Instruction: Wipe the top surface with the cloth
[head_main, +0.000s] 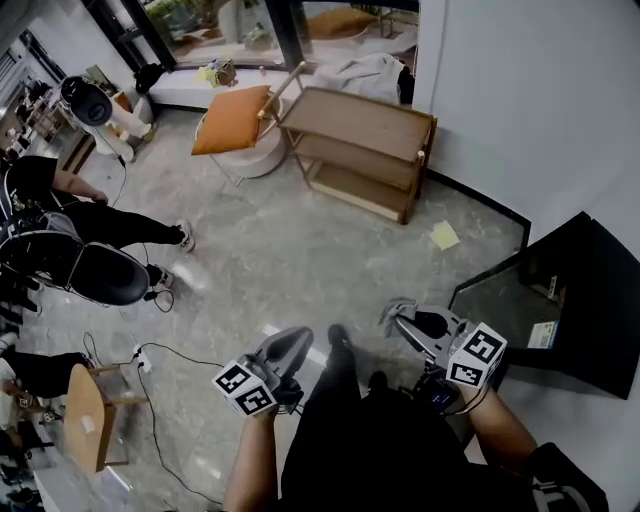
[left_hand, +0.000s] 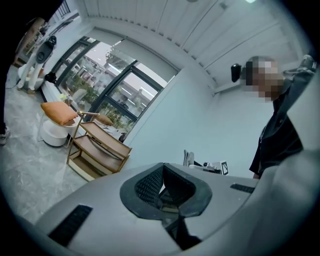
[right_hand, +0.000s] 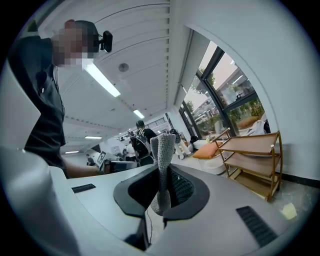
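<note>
Right hand-held gripper (right_hand: 162, 189) pinches a grey knitted cloth (right_hand: 163, 155), which stands up out of the jaws. Left hand-held gripper (left_hand: 162, 186) is pressed together, empty. Both are well short of the light wooden shelf rack (head_main: 357, 122), prob. the surface meant. Best approach: bring the cloth to the rack's top tier, flatten it, wipe w/ even strokes. Cloth's full size and any dirt on the rack are hard to make out.
</note>
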